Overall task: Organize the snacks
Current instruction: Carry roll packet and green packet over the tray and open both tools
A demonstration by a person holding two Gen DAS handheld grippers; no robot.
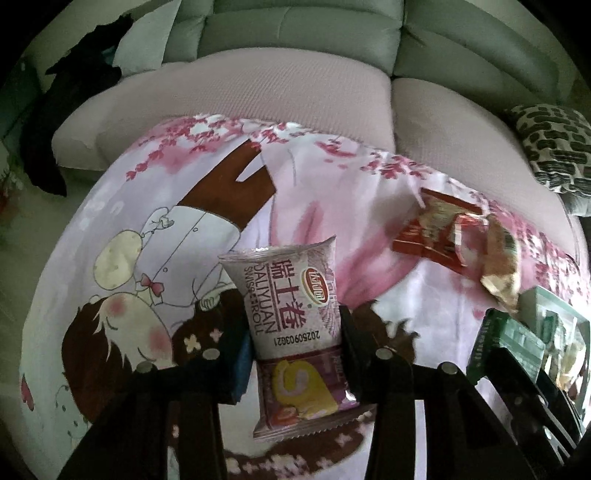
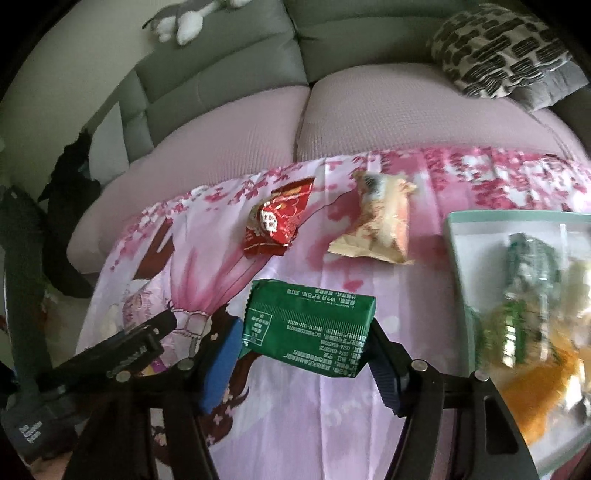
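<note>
My left gripper point(image 1: 295, 332) is shut on a pale purple Swiss roll packet point(image 1: 288, 295), held upright above the pink cartoon cloth point(image 1: 155, 236). The right gripper point(image 2: 303, 332) is shut on a green snack packet point(image 2: 310, 325), whose ends press against the blue pads point(image 2: 221, 354). That green packet point(image 1: 506, 343) also shows at the right edge of the left wrist view. Farther back on the cloth lie a red packet point(image 2: 275, 221) and a beige packet point(image 2: 380, 221). A pale green tray point(image 2: 458, 236) to the right holds several wrapped snacks.
A sofa with pinkish seat cushions point(image 2: 258, 122) runs behind the cloth. A black-and-cream patterned pillow point(image 2: 495, 48) lies at its right end, and a dark garment point(image 2: 70, 192) hangs at its left. A grey and white plush toy point(image 2: 184, 18) rests on the backrest.
</note>
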